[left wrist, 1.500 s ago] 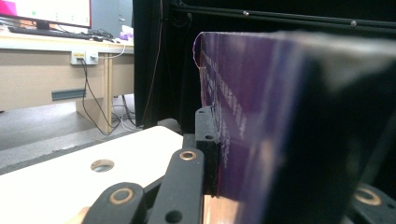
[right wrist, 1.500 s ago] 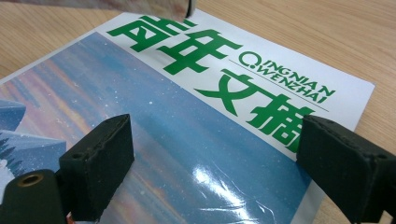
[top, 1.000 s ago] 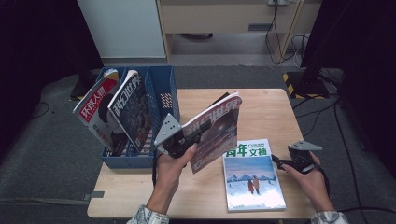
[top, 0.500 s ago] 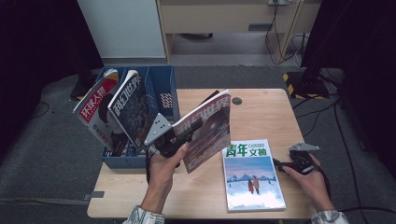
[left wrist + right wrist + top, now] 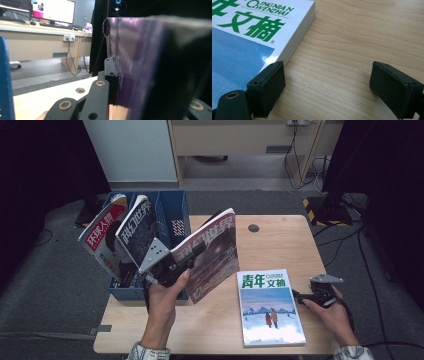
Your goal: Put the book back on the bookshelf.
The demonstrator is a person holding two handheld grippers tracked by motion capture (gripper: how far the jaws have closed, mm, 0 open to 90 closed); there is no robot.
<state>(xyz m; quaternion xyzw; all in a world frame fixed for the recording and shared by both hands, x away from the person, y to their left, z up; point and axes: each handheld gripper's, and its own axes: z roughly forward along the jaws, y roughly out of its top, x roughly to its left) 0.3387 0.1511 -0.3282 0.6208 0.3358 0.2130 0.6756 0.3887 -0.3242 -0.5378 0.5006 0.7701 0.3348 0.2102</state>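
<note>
My left gripper [image 5: 186, 261] is shut on the lower edge of a dark purple magazine [image 5: 212, 252] and holds it upright above the table, just right of the blue file rack [image 5: 176, 215]. In the left gripper view the magazine [image 5: 140, 62] stands clamped between the jaws. A white and blue magazine with green characters [image 5: 270, 307] lies flat near the table's front. My right gripper [image 5: 301, 296] rests low at its right edge, open; the left fingertip [image 5: 270, 85] sits beside the magazine [image 5: 249, 37], with bare wood between the jaws.
Two magazines [image 5: 102, 237] [image 5: 137, 227] lean in the rack's left slots. The rack's blue wall [image 5: 3, 82] is close on the left. A round cable hole [image 5: 253, 227] sits at the table's back. A desk and cables stand beyond the table.
My left gripper has carried the purple magazine left and slightly up, closer to the rack. The right hand has stayed almost still beside the flat magazine.
</note>
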